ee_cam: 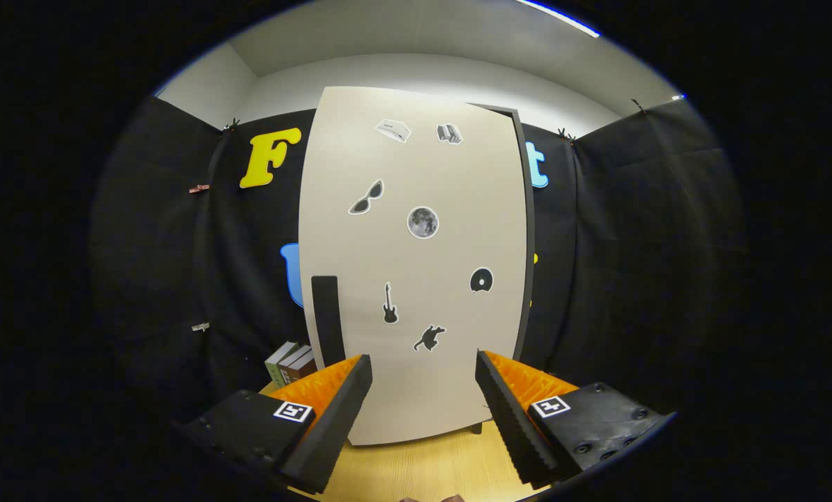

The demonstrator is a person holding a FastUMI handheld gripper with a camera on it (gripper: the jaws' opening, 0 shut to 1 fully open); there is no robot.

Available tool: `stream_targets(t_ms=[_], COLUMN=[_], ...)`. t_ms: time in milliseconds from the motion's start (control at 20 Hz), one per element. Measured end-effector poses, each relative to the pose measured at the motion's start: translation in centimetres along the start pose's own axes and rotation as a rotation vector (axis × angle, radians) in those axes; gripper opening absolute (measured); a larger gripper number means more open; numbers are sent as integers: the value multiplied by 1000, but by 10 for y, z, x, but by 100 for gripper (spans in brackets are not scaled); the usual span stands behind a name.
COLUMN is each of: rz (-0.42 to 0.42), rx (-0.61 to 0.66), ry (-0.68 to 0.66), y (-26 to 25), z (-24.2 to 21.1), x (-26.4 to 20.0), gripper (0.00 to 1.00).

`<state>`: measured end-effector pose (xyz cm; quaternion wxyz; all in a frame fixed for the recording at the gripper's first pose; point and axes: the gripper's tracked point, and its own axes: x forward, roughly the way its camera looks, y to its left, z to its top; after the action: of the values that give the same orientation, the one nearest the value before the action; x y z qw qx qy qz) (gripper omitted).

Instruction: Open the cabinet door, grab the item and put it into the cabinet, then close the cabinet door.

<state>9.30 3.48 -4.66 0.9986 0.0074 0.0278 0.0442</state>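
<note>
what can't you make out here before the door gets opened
Gripper view:
- Inside of the tall beige cabinet: hidden by its shut door.
- Small stack of books beside the cabinet: partly covered by one finger of the open tool, titles too small.
- Black vertical door handle: its lower end sits behind the same finger.
- Light wooden tabletop: mostly cut off by the view's lower edge.

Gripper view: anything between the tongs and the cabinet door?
Nothing: bare light wooden tabletop separates the open tongs from the closed beige stickered cabinet door, black vertical handle ahead of one finger.
</note>
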Motion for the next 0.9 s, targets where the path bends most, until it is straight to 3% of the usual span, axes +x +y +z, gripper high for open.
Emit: stream_targets(t_ms=[900], rz=[6], rx=[-15], ry=[-21], y=[0], z=[4], x=[-21], gripper=[97])
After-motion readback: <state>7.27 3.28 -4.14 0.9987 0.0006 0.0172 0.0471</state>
